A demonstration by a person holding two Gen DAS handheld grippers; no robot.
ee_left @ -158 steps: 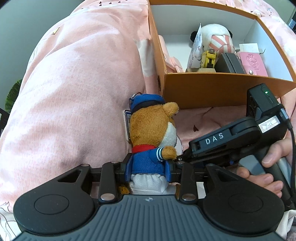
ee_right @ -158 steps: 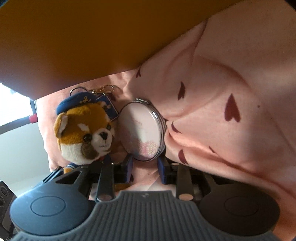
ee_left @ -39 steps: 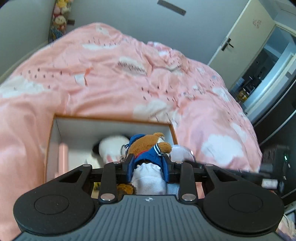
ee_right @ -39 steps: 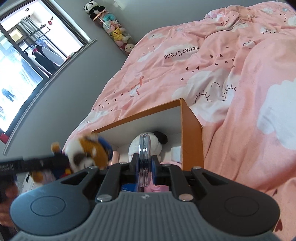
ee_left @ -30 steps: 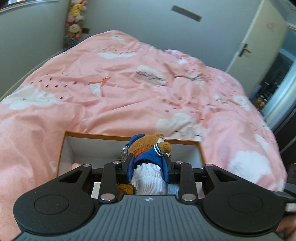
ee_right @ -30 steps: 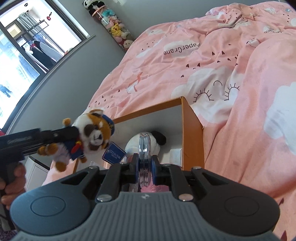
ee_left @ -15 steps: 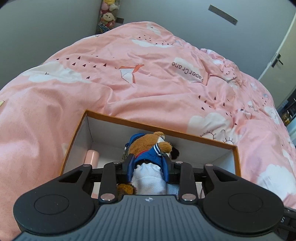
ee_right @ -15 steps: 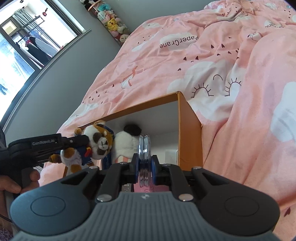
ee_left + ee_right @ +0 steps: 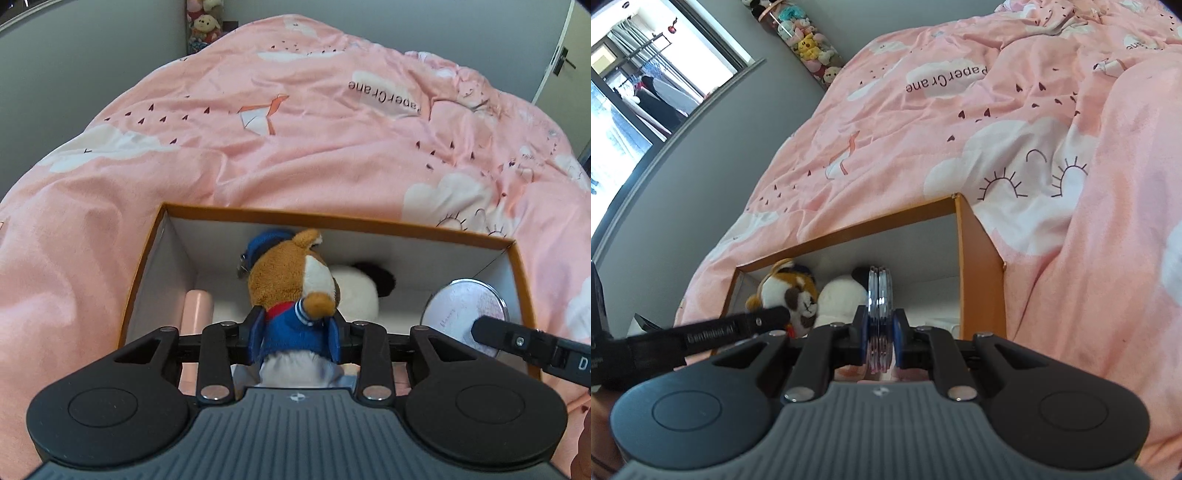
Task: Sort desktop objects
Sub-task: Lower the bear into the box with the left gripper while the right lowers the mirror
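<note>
I find both grippers over the open box [image 9: 334, 221], where a second ago they were higher, above the bed [image 9: 295, 129], and the box sat further ahead of them. That puts the sort at the release stage for two items at once.

Largest first: the bed with its pink cloud-print cover runs ahead of and to both sides of my grippers. The orange box with white inner walls lies on it, directly below and ahead of the left gripper [image 9: 295, 334].

Box contents, as far as I can see: a white and black panda plush [image 9: 360, 291] just beyond the left gripper's fingertips, and a pale pink cylinder [image 9: 197, 310] to their left against the near-left wall. The floor nearer me is hidden by the gripper bodies.

The plush dog [image 9: 291, 295], blue cap and blue jacket, stands upright between the left gripper's jaws, inside the box opening. Those jaws are opening; the blue pads still bear on the jacket, so I judge it not yet free.

The right gripper [image 9: 881, 334] is pressed together on the round compact mirror [image 9: 880, 314], held on edge, upright, over the right end of the box. From the left view its face shows to the right of the left gripper.
</note>
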